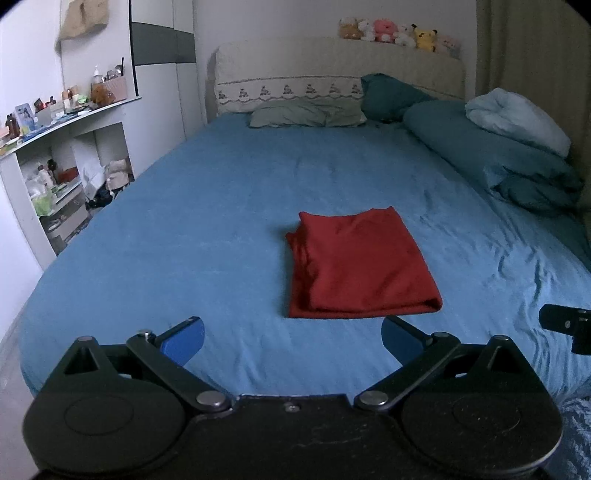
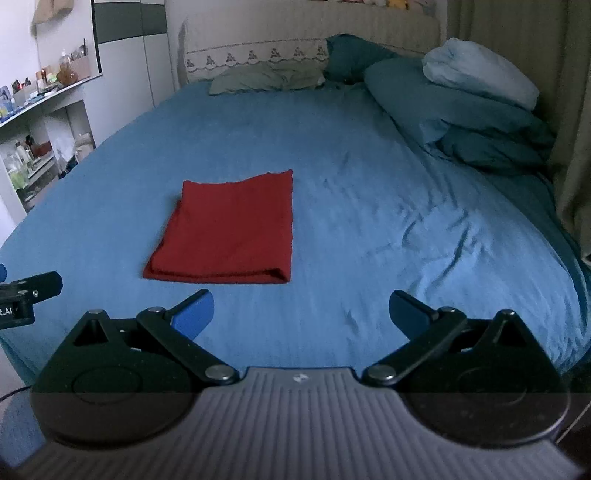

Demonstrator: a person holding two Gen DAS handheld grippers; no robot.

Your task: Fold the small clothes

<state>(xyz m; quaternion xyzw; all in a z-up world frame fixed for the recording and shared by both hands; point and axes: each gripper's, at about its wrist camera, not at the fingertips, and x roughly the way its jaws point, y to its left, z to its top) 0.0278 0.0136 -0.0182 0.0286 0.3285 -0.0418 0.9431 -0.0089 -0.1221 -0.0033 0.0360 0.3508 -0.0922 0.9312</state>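
Note:
A red garment [image 1: 356, 266] lies folded into a neat rectangle on the blue bed sheet [image 1: 207, 221], with its folded edge toward me. It also shows in the right wrist view [image 2: 229, 230]. My left gripper [image 1: 293, 338] is open and empty, held just in front of the garment's near edge. My right gripper [image 2: 301, 314] is open and empty, in front of the garment and to its right. Part of the right gripper shows at the right edge of the left wrist view [image 1: 567, 325].
Teal bedding [image 1: 491, 155] with a pale blue blanket [image 1: 517, 118] is piled at the far right. Pillows [image 1: 306, 114] and a headboard with plush toys [image 1: 399, 33] are at the back. A cluttered white shelf [image 1: 62, 147] stands left of the bed.

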